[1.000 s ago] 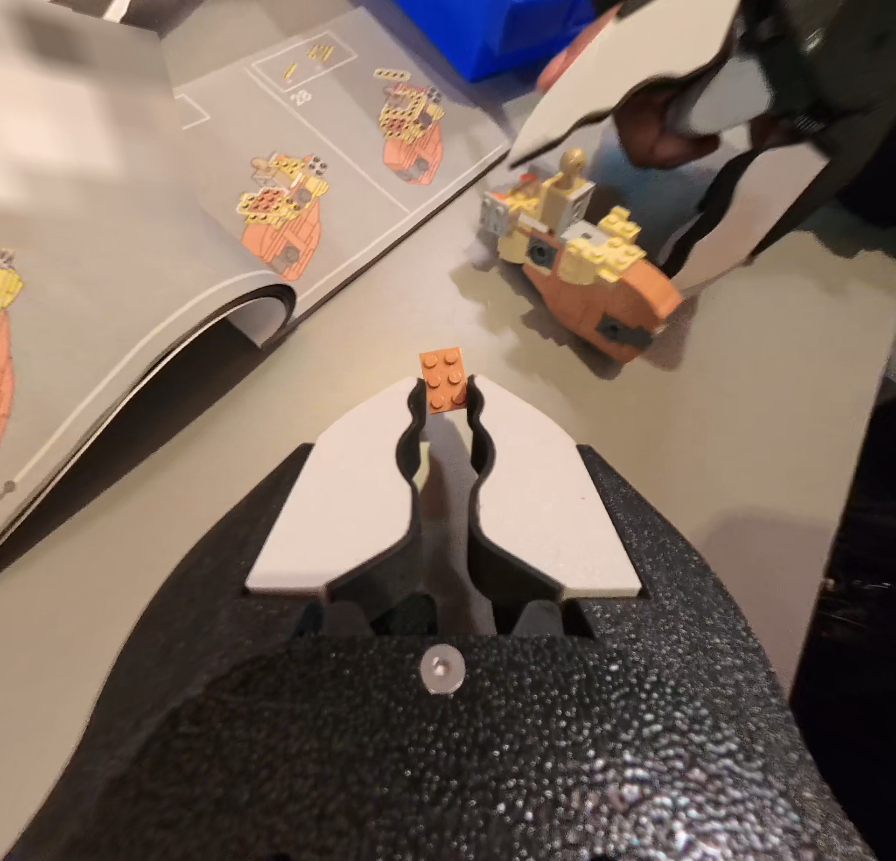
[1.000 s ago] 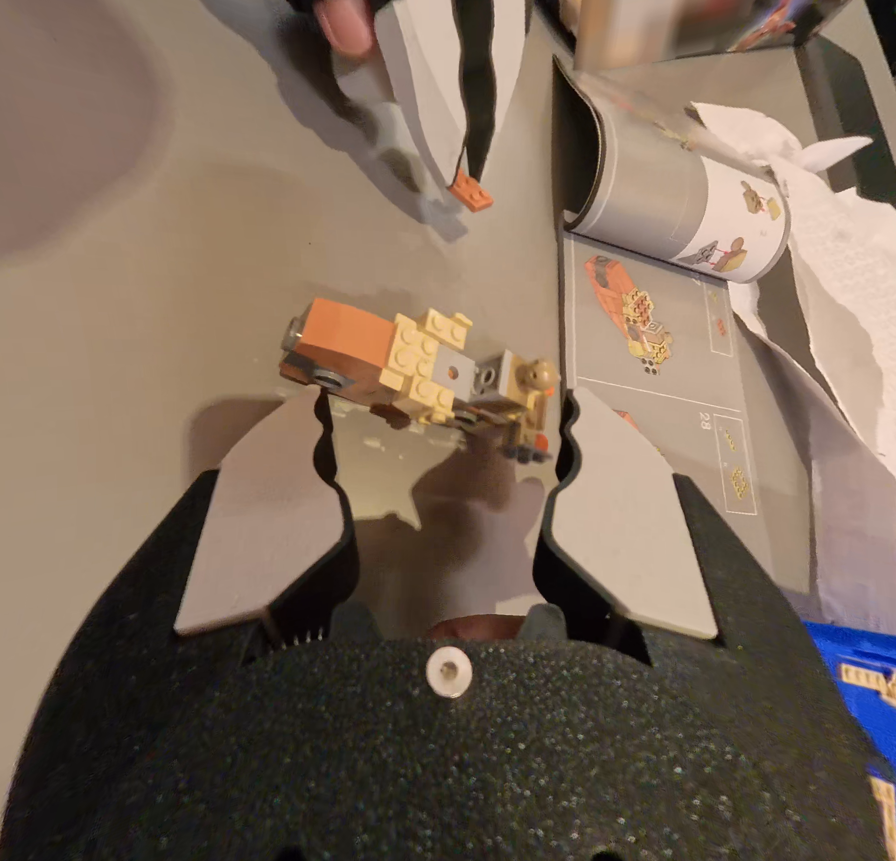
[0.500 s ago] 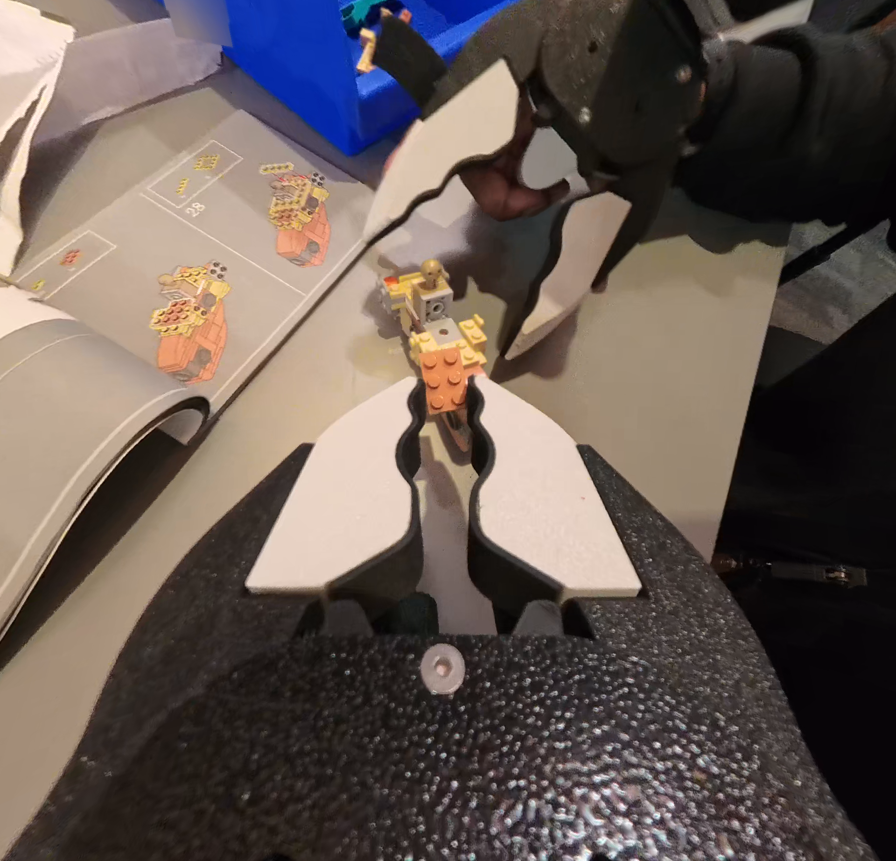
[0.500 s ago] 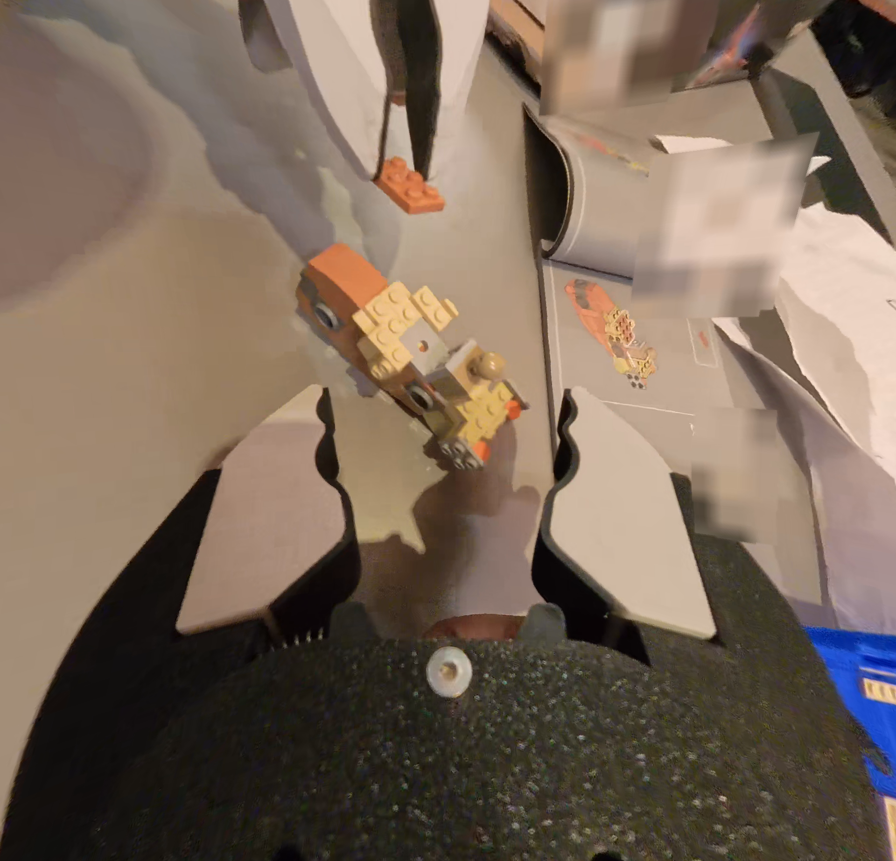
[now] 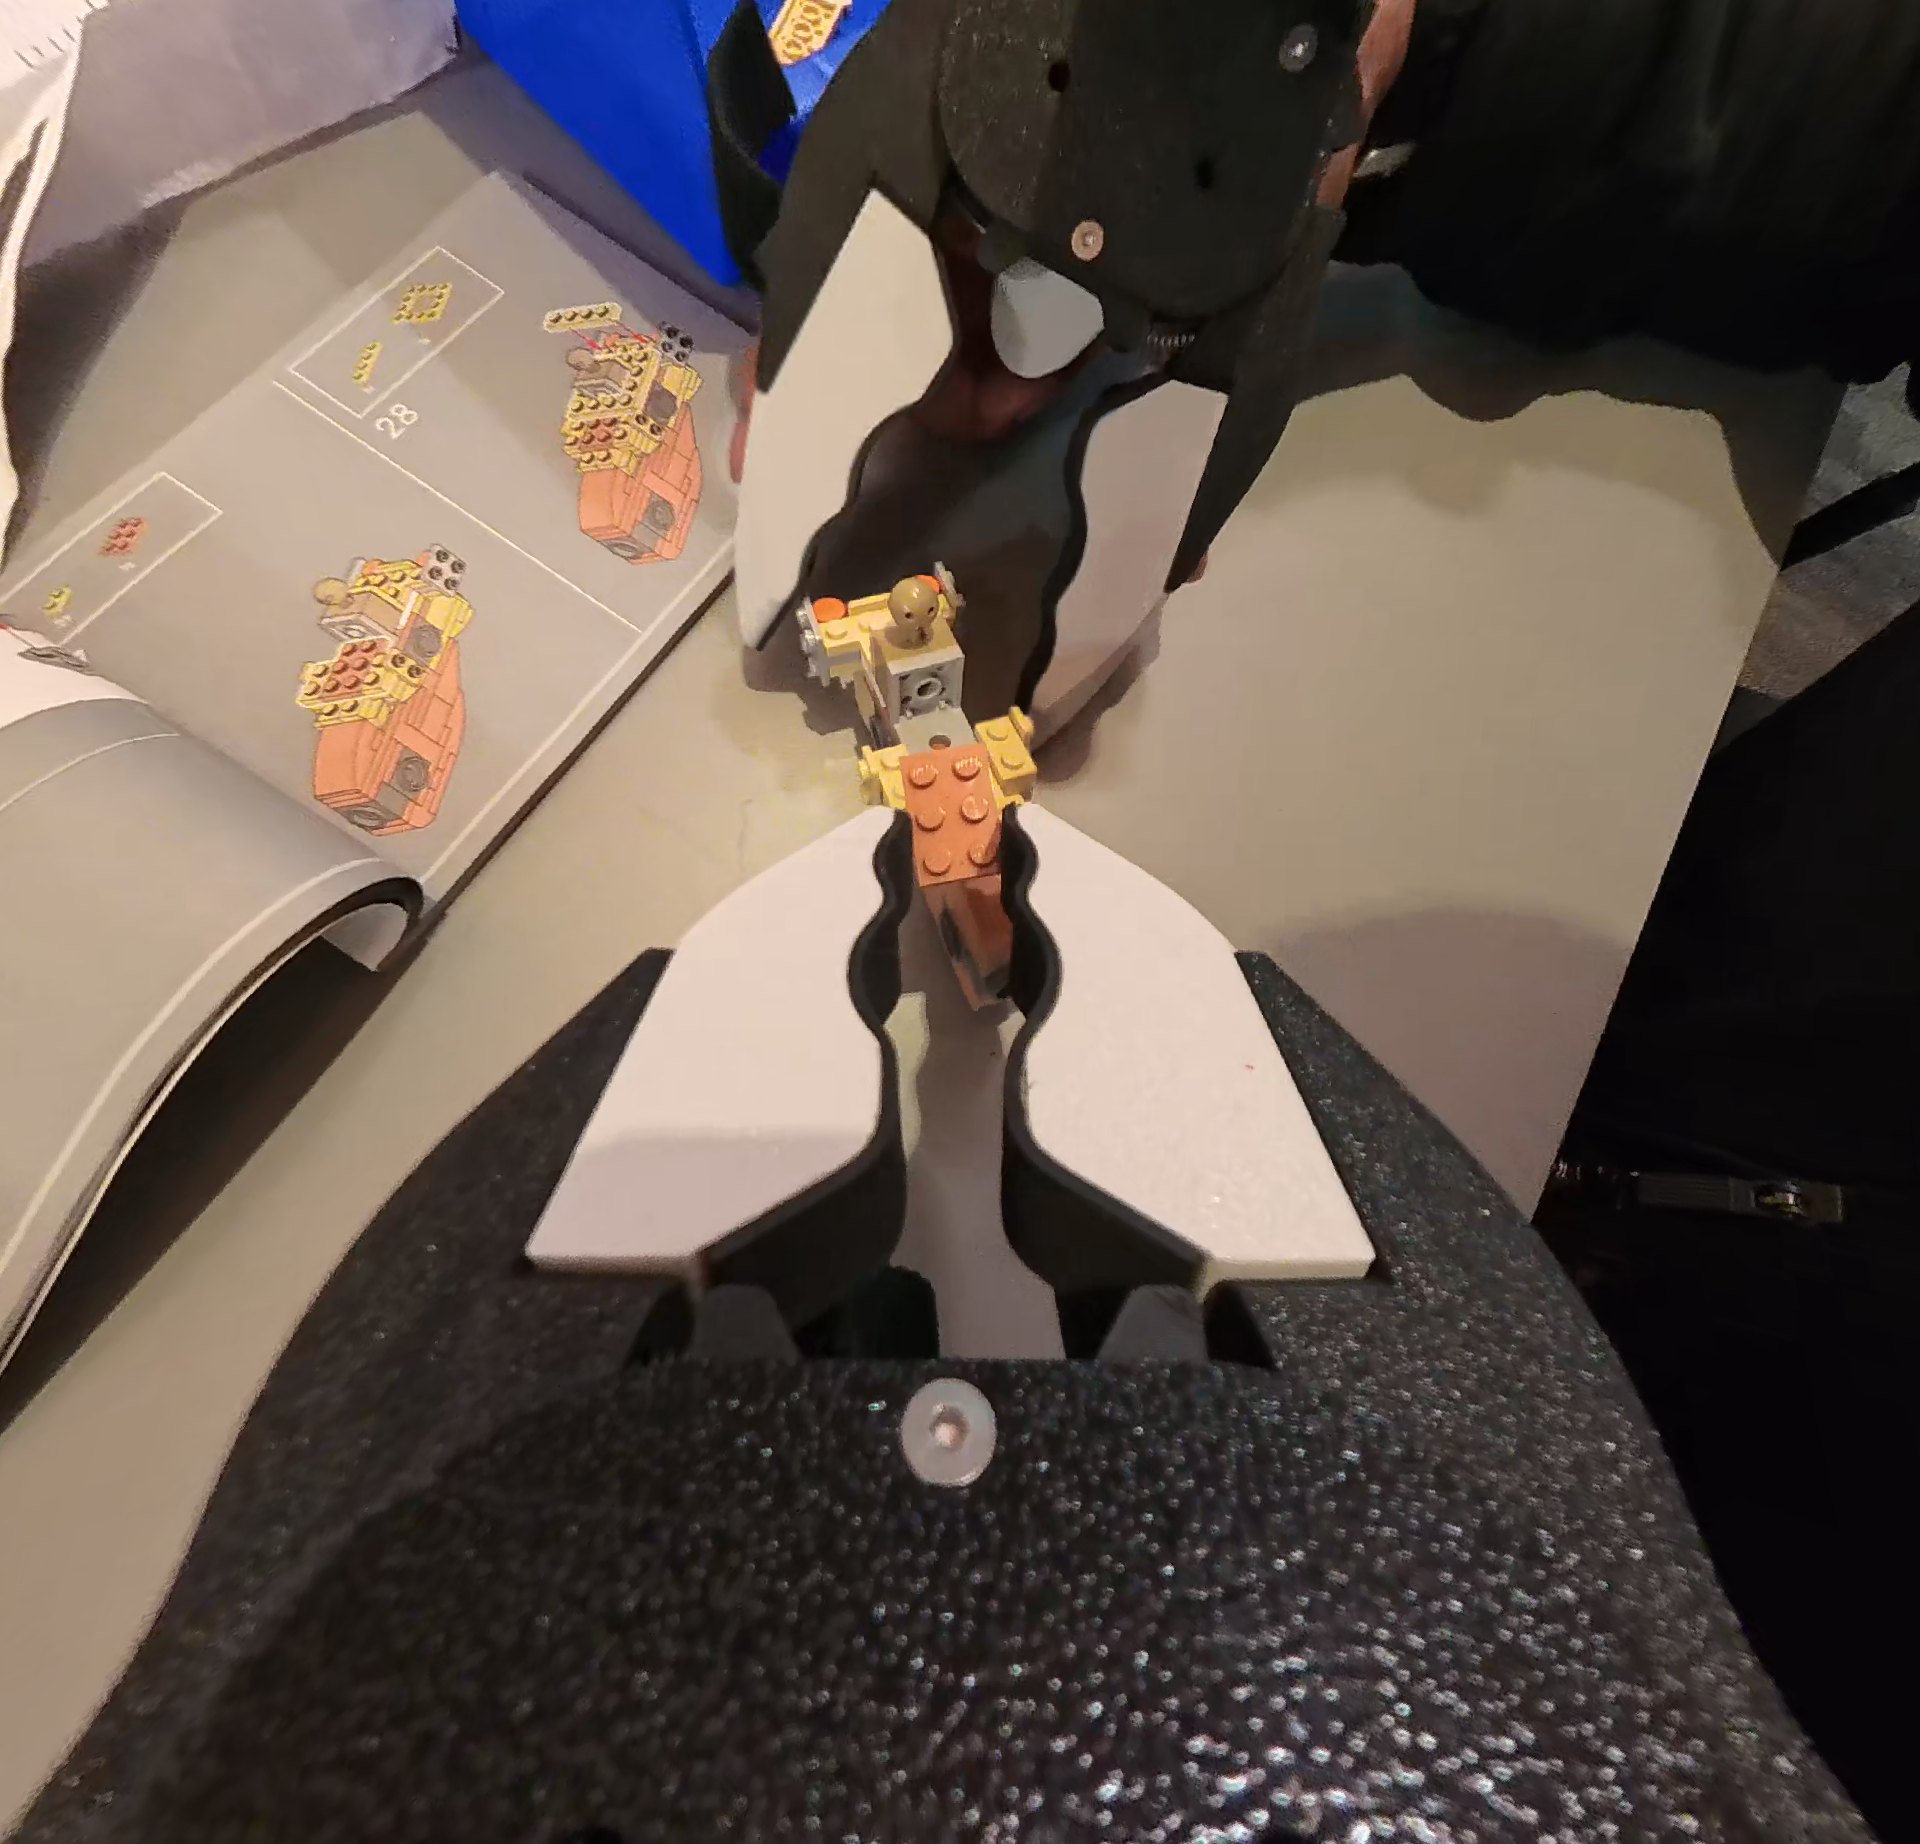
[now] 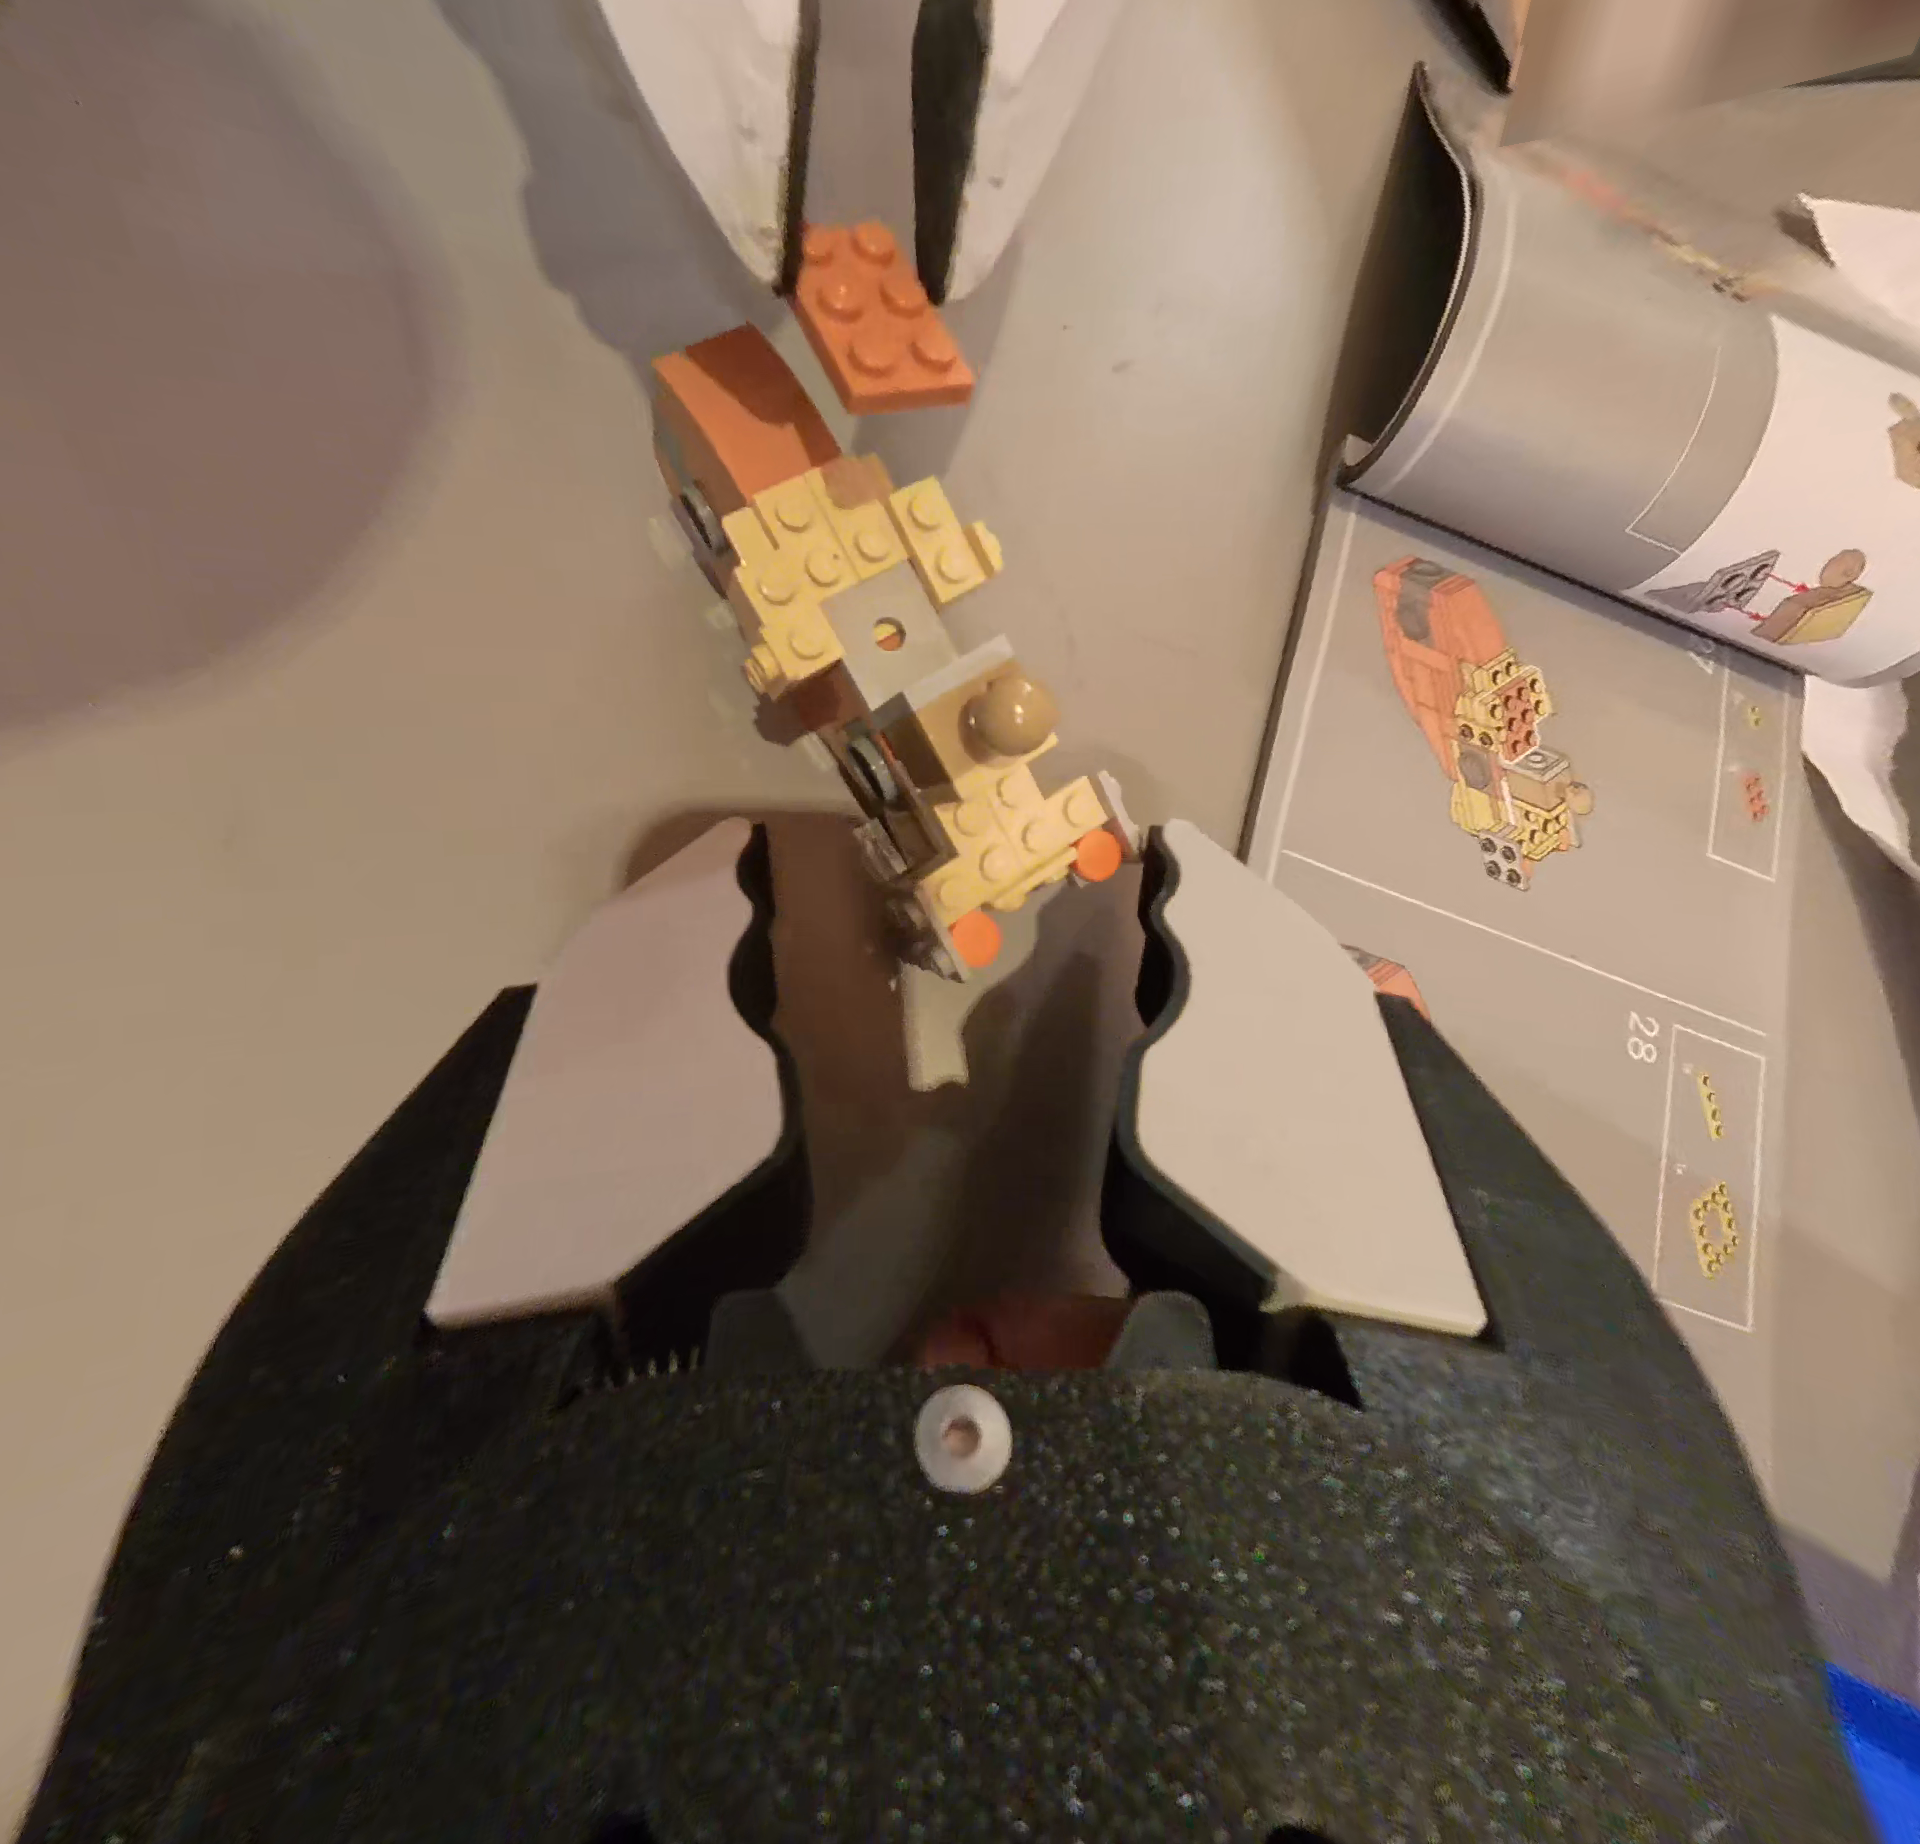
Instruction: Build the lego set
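Orange plate (image 5: 954,810) sits pinched by its long edges at the very tips of the left claw (image 5: 951,838), studs facing up, most of it sticking out past the fingertips so the free end can be pressed down without the fingers getting in the way. It hangs over the near end of the half-built model (image 6: 862,641), close above the tan studs beside the brown curved block; whether it already touches them I cannot tell, since the left wrist view lines the two up and the right wrist view shows a small gap that may only be angle.

The model lies on the grey counter (image 6: 260,755) between the two tools, its long axis running from one claw to the other. The right claw (image 6: 951,880) is spread wide with nothing between its fingers, one finger on each side of the model's far end with the small orange dots, the right-hand tip just beside it. That placement looks meant to brace the model against the push from the plate.

The left claw comes in low and nearly level, pointing straight at the right one, which tilts steeply down from above. An open instruction booklet (image 5: 343,568) lies flat just beside the model, and a blue bin (image 5: 623,80) of loose pieces stands behind it.
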`<action>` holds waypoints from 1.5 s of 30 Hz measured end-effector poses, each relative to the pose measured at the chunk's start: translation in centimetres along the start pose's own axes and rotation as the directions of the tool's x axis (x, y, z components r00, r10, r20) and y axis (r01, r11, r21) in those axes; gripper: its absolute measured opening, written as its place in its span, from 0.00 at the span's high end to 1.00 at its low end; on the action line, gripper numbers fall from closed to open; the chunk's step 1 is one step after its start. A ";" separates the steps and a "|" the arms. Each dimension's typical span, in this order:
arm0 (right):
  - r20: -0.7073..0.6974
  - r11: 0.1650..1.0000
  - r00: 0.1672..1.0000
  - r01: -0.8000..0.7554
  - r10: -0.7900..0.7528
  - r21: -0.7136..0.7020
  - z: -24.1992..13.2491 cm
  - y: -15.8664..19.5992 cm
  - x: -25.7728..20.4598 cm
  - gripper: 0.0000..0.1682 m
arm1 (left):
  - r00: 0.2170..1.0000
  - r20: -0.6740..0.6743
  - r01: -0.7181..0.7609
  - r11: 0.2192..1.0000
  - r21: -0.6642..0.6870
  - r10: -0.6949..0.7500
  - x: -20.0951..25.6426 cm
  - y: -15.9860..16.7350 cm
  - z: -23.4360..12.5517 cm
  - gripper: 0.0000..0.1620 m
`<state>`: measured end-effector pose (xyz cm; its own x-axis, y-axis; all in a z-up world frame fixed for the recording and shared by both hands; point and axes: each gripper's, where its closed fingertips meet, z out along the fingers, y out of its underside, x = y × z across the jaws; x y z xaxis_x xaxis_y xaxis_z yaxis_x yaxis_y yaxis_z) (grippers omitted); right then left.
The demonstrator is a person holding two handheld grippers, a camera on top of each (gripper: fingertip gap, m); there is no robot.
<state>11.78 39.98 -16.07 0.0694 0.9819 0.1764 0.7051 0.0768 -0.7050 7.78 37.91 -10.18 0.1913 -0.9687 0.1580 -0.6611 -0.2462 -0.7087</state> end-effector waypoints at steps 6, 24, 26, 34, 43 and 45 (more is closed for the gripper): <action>-0.054 1.000 0.998 -0.021 0.023 0.020 -0.4 -0.2 -0.2 0.72 | 1.000 0.005 0.010 1.000 -0.010 -0.010 -0.2 0.3 0.1 0.90; -0.171 0.993 0.978 -0.117 0.118 0.015 -1.1 -1.0 -2.0 0.72 | 0.991 0.029 -0.122 0.974 -0.191 0.130 2.1 0.5 0.8 0.90; -0.179 0.993 0.977 -0.115 0.117 0.022 -1.2 -1.1 -2.1 0.72 | 0.989 0.028 -0.137 0.963 -0.231 0.148 2.3 0.8 1.2 0.90; -0.183 0.997 0.980 -0.081 0.083 0.016 -0.9 -1.1 -2.8 0.72 | 0.988 0.031 -0.135 0.953 -0.270 0.149 2.6 1.3 1.9 0.90; -0.185 0.997 0.980 -0.076 0.078 0.018 -0.8 -1.1 -2.9 0.72 | 0.985 0.017 -0.159 0.952 -0.264 0.169 3.0 1.5 2.0 0.87; -0.184 0.997 0.980 -0.077 0.079 0.018 -0.8 -1.1 -2.9 0.72 | 0.985 0.013 -0.165 0.951 -0.260 0.174 3.0 1.5 2.0 0.87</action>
<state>11.38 36.95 -15.23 0.2533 0.9362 0.2435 0.6846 0.0043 -0.7289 8.81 34.69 -12.18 0.0824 -0.9963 0.0231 -0.8492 -0.0823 -0.5216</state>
